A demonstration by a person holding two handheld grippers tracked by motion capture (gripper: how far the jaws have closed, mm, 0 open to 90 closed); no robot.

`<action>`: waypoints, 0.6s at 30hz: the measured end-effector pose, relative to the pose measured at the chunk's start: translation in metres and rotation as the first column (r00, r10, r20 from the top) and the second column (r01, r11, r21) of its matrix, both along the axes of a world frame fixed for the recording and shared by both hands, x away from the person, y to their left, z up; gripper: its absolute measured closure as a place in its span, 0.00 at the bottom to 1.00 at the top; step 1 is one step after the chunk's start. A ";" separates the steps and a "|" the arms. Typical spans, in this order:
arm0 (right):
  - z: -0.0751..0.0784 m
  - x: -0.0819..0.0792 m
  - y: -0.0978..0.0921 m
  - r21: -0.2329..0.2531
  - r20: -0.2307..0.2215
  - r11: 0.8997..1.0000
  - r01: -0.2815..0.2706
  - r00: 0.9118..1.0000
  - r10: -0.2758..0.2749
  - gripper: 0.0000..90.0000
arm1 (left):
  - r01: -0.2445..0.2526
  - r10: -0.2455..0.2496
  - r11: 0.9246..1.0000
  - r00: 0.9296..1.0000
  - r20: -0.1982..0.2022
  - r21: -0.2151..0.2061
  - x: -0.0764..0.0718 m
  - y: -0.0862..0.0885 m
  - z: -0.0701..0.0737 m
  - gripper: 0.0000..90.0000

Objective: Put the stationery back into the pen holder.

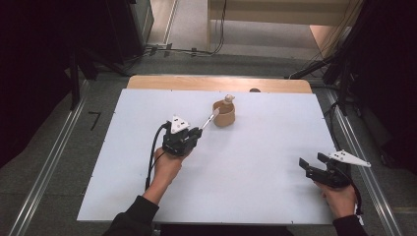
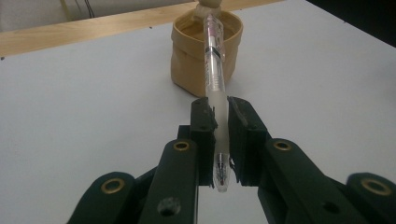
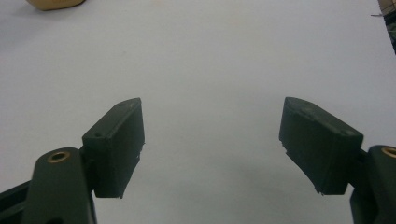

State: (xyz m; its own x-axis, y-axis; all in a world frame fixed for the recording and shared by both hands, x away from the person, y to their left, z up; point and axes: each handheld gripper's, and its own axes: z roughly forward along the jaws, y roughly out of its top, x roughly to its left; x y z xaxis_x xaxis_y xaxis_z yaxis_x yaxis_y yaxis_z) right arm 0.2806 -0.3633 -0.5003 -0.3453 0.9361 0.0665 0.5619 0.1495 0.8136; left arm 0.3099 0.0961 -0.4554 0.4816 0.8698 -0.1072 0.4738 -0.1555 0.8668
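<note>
Step in hand: carrying a pen (image 2: 215, 79) to a tan paper cup (image 1: 224, 114); judged as mid-transfer, insertion not yet made.
Left gripper (image 1: 198, 132): fingers (image 2: 204, 122) clenched on the pen's frosted lower barrel, writing tip pointing back toward the hand.
Pen position: held off the bench (image 1: 255, 177), slanting up and forward; its far end reaches the cup's near rim in the high view.
Cup: upright near the bench's far middle, rim rolled down; a pale object (image 1: 228, 99) stands in it at the far side, possibly a stopper or small figure, too small to tell.
Right gripper (image 1: 311, 162): fingers (image 3: 116, 140) released and wide apart, grasping nothing, resting low near the right front corner, well apart from the cup.
Next move calls for: lifting the pen's far end over the rim, tipping it steeper, then loosening the grip so it drops inside without knocking the light cup over.
Edges: cup stands near the far wooden strip (image 1: 216, 82).
Open room: broad bare bench on all sides of the cup; nothing lies between the left gripper and the cup.
</note>
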 end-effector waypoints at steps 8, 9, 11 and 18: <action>-0.001 0.002 0.000 -0.002 -0.002 1.000 -0.003 1.000 0.003 0.23 | -0.003 0.003 1.000 1.000 -0.012 -0.006 0.010 -0.006 0.004 0.91; 0.000 0.002 0.000 -0.001 -0.002 1.000 -0.005 1.000 0.005 0.23 | -0.002 0.002 1.000 1.000 -0.016 -0.007 0.011 -0.007 0.004 0.91; 0.000 0.002 0.000 0.000 0.001 1.000 -0.006 1.000 0.006 0.23 | -0.001 0.001 1.000 1.000 -0.019 -0.002 0.014 -0.009 0.004 0.90; 0.000 0.001 0.000 -0.002 0.001 1.000 -0.012 1.000 0.012 0.23 | 0.004 -0.004 1.000 0.999 -0.032 0.011 0.019 -0.015 0.009 0.90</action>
State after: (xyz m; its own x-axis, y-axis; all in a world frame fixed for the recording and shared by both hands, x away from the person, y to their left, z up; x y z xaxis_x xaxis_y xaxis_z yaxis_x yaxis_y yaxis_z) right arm 0.2821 -0.3634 -0.5005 -0.3563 0.9322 0.0642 0.5589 0.1576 0.8141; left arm 0.3287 0.0810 -0.4464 0.4814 0.8692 -0.1132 0.5011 -0.1670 0.8492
